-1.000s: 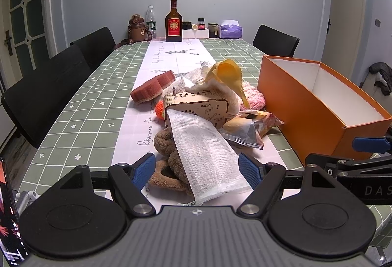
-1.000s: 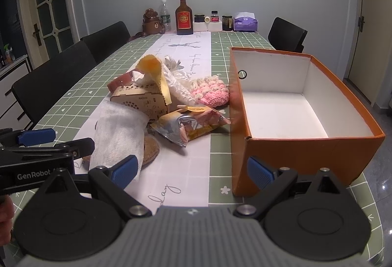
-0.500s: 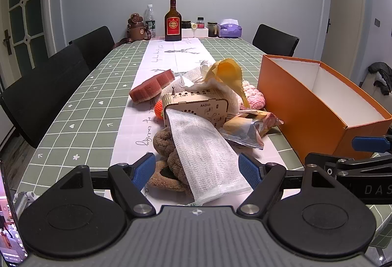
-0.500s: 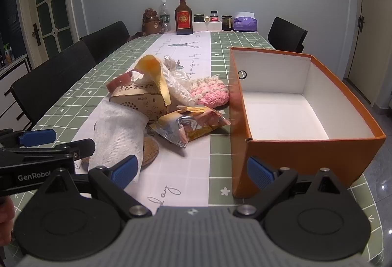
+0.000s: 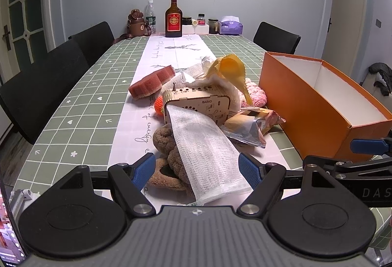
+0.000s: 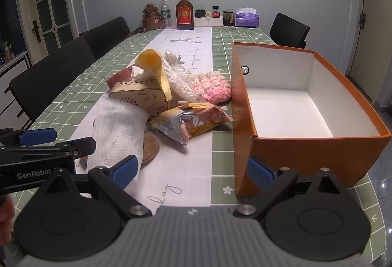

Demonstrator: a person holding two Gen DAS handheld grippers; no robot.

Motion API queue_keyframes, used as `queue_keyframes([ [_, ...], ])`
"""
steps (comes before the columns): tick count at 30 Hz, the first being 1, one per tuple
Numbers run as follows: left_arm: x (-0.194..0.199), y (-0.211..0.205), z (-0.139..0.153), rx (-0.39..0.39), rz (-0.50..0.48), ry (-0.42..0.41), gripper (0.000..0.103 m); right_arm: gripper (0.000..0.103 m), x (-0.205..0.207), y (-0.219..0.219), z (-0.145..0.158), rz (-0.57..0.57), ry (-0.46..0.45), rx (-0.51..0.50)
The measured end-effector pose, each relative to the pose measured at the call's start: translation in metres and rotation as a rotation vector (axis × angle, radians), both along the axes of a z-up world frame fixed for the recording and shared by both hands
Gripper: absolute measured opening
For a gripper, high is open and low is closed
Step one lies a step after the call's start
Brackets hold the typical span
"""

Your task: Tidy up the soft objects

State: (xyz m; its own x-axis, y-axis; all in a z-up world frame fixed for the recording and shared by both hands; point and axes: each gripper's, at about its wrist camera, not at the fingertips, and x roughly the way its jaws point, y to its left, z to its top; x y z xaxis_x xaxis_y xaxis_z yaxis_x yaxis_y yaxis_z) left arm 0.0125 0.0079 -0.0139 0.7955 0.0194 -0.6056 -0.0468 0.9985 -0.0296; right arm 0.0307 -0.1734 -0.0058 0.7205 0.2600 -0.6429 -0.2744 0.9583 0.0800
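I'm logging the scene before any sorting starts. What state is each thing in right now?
orange box: open, empty
left gripper: open, holding nothing
right gripper: open, holding nothing
white mesh cloth: draped from the wooden radio over the brown plush
snack bag: lying flat, looks sealed
brown bottle: upright, capped

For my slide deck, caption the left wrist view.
Open left tongs hover over a white mesh cloth draped on a pile beside an empty orange box.

Your orange box point(image 6: 306, 154) stands open-topped and unobstructed. The clutter pile point(image 5: 203, 115) blocks the worktop point(image 5: 80, 105) centre; its left side lies free.
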Motion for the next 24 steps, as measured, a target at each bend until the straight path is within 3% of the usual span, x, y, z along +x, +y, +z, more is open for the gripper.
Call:
queue_keyframes([
  [4, 0.001, 0.006, -0.002, -0.020, 0.000, 0.003, 0.090, 0.094, 0.002, 0.004, -0.003, 0.022, 0.003, 0.008],
  [9, 0.002, 0.019, -0.005, -0.097, -0.020, 0.013, 0.080, 0.091, 0.003, 0.013, -0.008, 0.067, -0.012, 0.001],
  [13, 0.008, 0.027, -0.009, -0.165, -0.040, 0.040, 0.070, 0.077, 0.006, 0.021, -0.013, 0.108, -0.020, 0.005],
  [24, 0.046, 0.040, -0.019, -0.239, -0.012, 0.045, 0.073, 0.039, 0.041, 0.044, -0.027, 0.166, -0.019, -0.029],
])
